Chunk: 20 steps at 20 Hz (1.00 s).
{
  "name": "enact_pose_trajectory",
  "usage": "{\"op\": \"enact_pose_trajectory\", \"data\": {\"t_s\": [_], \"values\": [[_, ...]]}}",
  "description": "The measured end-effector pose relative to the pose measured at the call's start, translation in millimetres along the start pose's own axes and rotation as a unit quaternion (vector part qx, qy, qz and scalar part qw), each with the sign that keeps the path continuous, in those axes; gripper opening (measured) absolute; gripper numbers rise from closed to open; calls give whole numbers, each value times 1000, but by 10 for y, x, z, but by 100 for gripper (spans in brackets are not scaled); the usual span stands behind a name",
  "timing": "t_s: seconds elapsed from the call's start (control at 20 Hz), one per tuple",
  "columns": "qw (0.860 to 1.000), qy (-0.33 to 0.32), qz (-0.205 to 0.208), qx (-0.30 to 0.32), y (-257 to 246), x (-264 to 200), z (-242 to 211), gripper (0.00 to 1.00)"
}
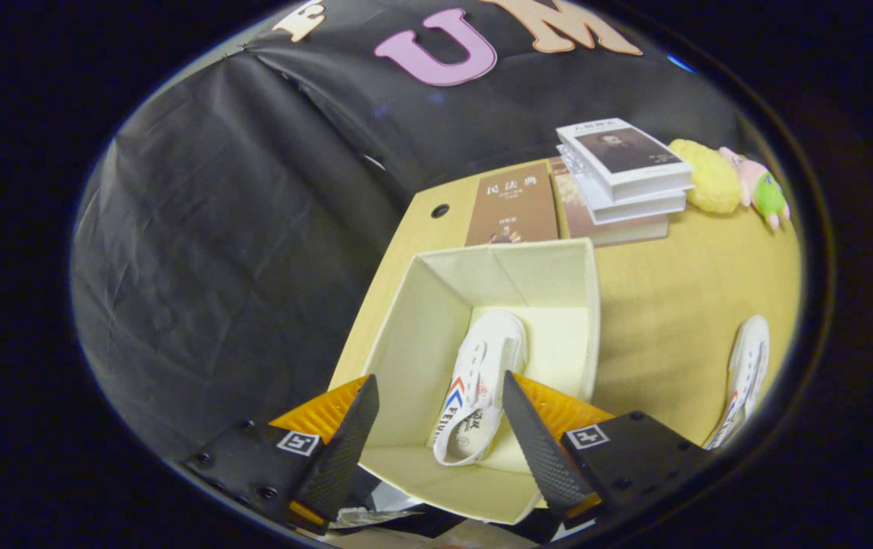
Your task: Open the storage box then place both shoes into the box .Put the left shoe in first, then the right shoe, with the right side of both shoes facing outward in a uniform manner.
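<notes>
While I hover over the storage box [436, 305] | gripper [436, 412] fingers spread, gripping nothing | one shoe [482, 381] lies inside box between jaws | second shoe [745, 374] on table [672, 305], well right of jaws

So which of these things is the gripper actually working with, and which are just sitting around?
Part of the job:
open storage box
white shoe lying inside it
second white shoe on the table
gripper, fingers spread above the box

Just lying about:
brown book
stack of books
yellow plush toy
pink plush toy
</notes>
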<state>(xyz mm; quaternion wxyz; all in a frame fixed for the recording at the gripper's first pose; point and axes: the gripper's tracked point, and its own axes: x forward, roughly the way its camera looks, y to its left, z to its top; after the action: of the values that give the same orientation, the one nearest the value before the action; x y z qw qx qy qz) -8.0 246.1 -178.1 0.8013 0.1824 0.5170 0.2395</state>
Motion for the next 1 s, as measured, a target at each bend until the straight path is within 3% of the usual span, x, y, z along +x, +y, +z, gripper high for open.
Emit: {"op": "enact_pose_trajectory", "data": {"t_s": [0.35, 0.65, 1.0], "values": [[995, -40, -83, -40, -1062, -608, 124, 100], [982, -54, -172, -48, -2186, -1077, 38, 100], [974, -32, -223, -19, -3207, -1367, -310, 100]]}}
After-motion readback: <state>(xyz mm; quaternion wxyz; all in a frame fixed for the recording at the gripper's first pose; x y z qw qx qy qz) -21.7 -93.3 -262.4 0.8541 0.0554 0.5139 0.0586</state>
